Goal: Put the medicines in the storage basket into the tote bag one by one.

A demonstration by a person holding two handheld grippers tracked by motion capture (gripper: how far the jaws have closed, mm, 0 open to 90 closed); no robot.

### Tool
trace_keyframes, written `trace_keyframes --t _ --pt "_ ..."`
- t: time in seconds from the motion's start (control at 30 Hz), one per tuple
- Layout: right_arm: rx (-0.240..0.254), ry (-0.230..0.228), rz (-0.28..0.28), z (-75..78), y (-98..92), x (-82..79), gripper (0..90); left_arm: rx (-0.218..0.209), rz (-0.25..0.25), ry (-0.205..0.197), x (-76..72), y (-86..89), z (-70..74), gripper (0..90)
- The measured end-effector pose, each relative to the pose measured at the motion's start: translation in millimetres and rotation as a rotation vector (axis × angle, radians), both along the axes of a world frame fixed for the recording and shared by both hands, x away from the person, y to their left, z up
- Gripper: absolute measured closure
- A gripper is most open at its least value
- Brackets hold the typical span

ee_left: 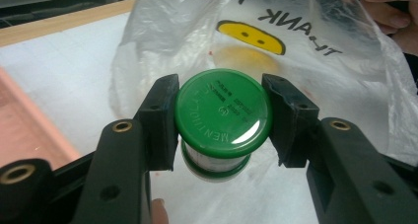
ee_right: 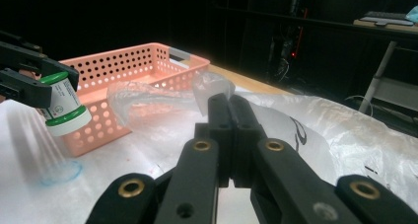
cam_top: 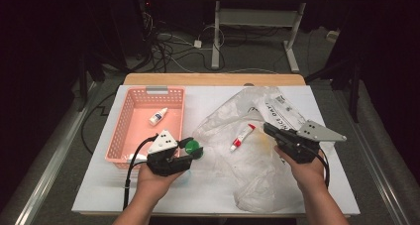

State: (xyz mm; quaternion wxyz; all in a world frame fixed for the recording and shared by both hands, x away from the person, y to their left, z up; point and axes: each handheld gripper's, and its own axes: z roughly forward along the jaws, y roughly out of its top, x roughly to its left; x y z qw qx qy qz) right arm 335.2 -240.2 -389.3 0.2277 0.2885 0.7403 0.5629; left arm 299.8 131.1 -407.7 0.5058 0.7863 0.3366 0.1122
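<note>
Left gripper (cam_top: 194,150) clamped on a small white jar with a round green lid (ee_left: 223,113), one black pad pressed to each side of the lid. Jar held clear of the white tabletop (cam_top: 99,185), tilted, just off the near right corner of the pink perforated plastic basket (cam_top: 124,131), toward the near edge of the tabletop and left of its middle. In the right gripper view, same jar (ee_right: 61,105) hanging in the jaws beside the basket's wall (ee_right: 108,66), white body with a green band at top and bottom.

Right gripper (cam_top: 267,128) closed, jaws pressed together on a fold of the crumpled clear plastic bag (cam_top: 247,170); thin film pinched between the pads (ee_right: 229,110) in the right gripper view. Bag spread over the right half of the tabletop, reaching almost to the near edge; yellow smiley face and black lettering printed on it (ee_left: 251,36) in the left gripper view.

Small white and red tube (cam_top: 242,137) lying on or in the bag, near the middle of the tabletop, well apart from both grippers; which of the two, cannot tell. Small white dropper bottle (cam_top: 158,116) lying on its side on the basket's floor, toward the far end. Basket along the left side of the tabletop, its grey handle at the far rim.
</note>
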Motion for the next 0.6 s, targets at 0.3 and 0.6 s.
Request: trace_keyframes --t 0.3,0.6 --pt "-0.008 -0.002 0.001 -0.5 2.0 0.9 90.0 0.022 -0.059 -0.019 -1.6 -24.7 -1.7 50.0" --pt "-0.017 -0.01 -0.011 0.2 3.1 -1.5 90.0 0.044 -0.127 -0.006 10.4 -65.2 -13.4 50.0"
